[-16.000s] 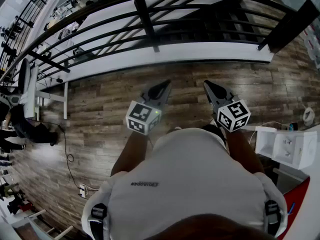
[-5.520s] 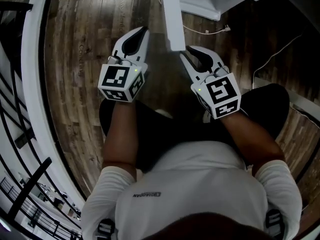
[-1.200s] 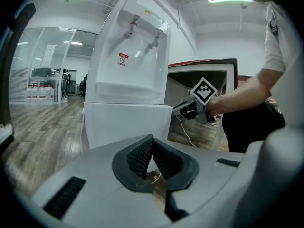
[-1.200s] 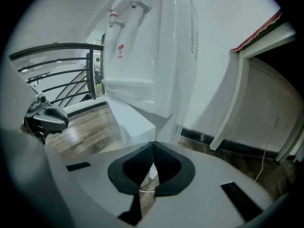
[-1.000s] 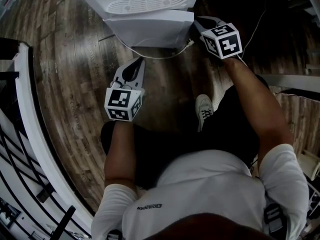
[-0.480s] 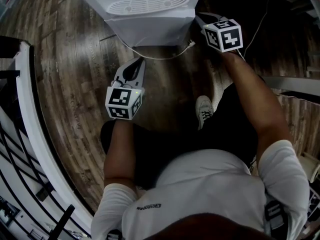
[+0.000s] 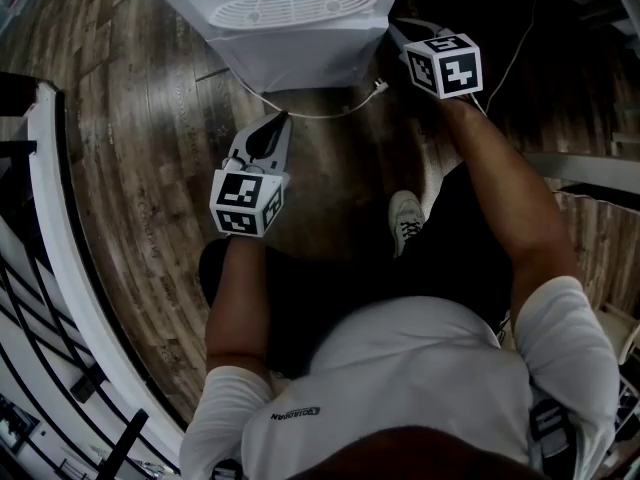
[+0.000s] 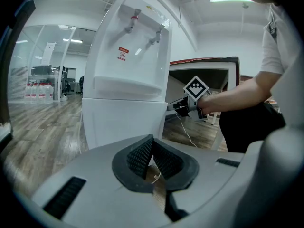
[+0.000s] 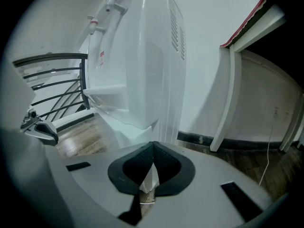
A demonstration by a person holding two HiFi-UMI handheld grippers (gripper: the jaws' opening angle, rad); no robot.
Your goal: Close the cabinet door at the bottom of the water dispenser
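Left gripper (image 7: 283, 118), jaws together and empty, hangs over the wood floor (image 7: 160, 168), apart from the water dispenser (image 7: 300, 43). One white cable (image 7: 320, 114) lies on the floor between them. My left gripper view shows two taps (image 8: 131, 19) and the cabinet door (image 8: 124, 123) flush below. Right gripper (image 7: 397, 26), also closed on nothing, sits at the dispenser's right corner. Only its view shows the side vent slots (image 9: 175, 27).
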